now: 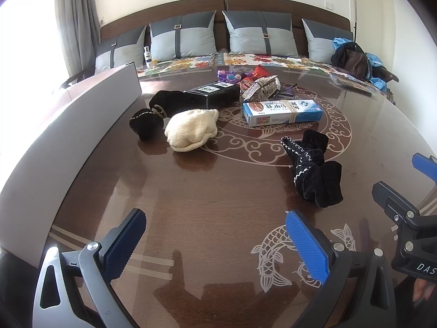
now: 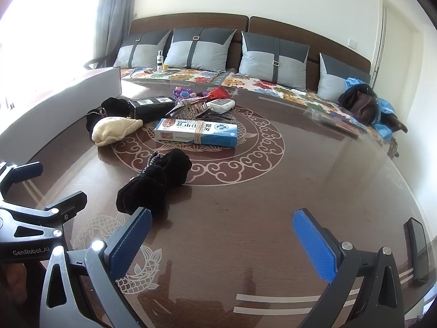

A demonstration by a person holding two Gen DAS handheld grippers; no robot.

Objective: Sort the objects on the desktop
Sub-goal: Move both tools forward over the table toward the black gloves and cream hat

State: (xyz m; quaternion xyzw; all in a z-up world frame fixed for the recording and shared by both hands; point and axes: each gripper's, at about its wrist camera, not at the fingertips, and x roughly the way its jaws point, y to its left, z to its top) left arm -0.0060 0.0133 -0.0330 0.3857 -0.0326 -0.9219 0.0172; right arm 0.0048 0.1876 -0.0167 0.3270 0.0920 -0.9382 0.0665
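Note:
A dark wooden table [image 1: 218, 205] holds a black velvet pouch [image 1: 314, 172] with white stitching, a cream knitted hat [image 1: 191, 129], a blue-white box [image 1: 282, 113], a black box [image 1: 211, 94], a second black pouch [image 1: 153, 116] and a sparkly hair clip [image 1: 259, 87]. My left gripper [image 1: 215, 243] is open and empty, near the table's front, left of the velvet pouch. My right gripper [image 2: 222, 243] is open and empty, with the velvet pouch [image 2: 155, 183] just ahead of its left finger. The cream hat [image 2: 114, 129] and the blue-white box [image 2: 195, 132] lie farther back.
A white open container wall [image 1: 68, 125] stands along the table's left side. Small colourful toys [image 1: 232, 75] lie at the far side. A sofa with grey cushions [image 1: 259, 34] is behind. A dark phone-like slab [image 2: 418, 251] stands at the right edge.

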